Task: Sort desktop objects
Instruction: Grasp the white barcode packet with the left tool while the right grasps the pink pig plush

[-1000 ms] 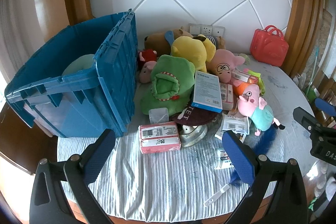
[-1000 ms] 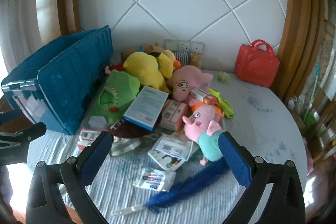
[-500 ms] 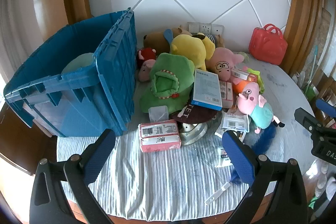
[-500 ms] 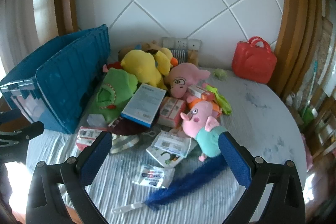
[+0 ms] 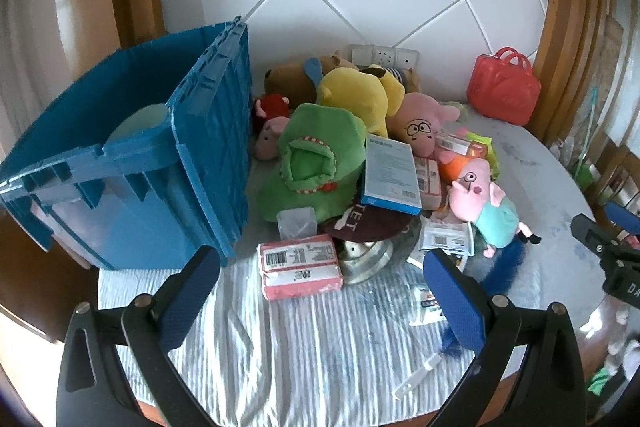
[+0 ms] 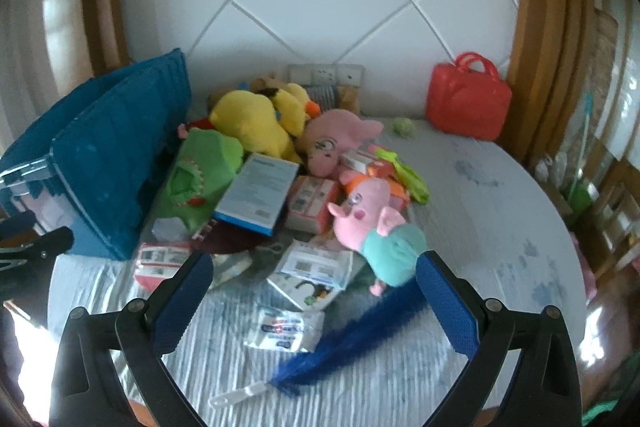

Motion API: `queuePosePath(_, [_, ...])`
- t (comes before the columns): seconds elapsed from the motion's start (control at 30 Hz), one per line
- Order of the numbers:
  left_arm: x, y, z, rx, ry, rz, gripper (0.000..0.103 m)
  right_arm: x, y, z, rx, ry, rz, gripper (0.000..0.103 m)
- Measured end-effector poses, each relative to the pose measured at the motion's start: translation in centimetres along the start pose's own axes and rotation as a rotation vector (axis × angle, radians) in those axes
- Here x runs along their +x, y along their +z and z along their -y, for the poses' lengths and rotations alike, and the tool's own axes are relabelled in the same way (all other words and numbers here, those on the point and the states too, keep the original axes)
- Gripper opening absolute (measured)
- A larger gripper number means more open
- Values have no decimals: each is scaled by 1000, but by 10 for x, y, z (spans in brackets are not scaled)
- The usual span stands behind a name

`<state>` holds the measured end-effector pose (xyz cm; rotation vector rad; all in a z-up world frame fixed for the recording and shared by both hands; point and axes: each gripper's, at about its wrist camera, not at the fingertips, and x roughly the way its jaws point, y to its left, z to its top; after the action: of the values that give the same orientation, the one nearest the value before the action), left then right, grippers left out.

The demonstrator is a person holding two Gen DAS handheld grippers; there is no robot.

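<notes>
Off to the left of the left tongs (image 5: 320, 301) stands the blue crate (image 5: 136, 163), open at the top with something pale lying inside; that looks like where the pile is meant to go. Both pairs of tongs hang above the striped cloth (image 5: 304, 355) with their jaws spread wide and nothing between them. Straight ahead of the left tongs, just past the tips, lies a pink wrapped pack (image 5: 299, 265) with a barcode label; it looks soft and light under slick film, so I would pinch it across its short sides, not by the wrapper. Behind it sits a small clear box (image 5: 297, 223), stiff and probably slippery, leaning against the green plush (image 5: 316, 159), which is bulky but will squash to almost nothing, so any fold of fabric gives a hold. Resting on the plush, further right, is a flat blue-edged box (image 5: 390, 171), rigid, best taken by an edge. A shiny metal thing (image 5: 366, 257) pokes out under a dark brown cap (image 5: 366, 223); I cannot quite tell what it is, but it looks the heaviest piece here. Ahead of the right tongs (image 6: 314, 305), between the tips, lie a small sachet (image 6: 282, 329) and a printed card packet (image 6: 312, 273), both thin, flat and awkward to lift off cloth. Toward the right finger lie the pink pig doll (image 6: 376, 223), light and easy round its body, and a blue feather duster (image 6: 352, 339) with a stiff white handle worth gripping.
</notes>
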<state>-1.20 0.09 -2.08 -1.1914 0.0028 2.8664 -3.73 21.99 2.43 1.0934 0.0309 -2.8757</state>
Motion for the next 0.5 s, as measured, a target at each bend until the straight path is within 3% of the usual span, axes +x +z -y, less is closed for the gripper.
queuePosePath(0.2, [28,-4,17,19,-49,-43,103,15,-14,36,49,-53,-48,103])
queuePosePath(0.5, [96,-7,79,17,-42,-194,103,72,-15,123,79,-68,-143,103])
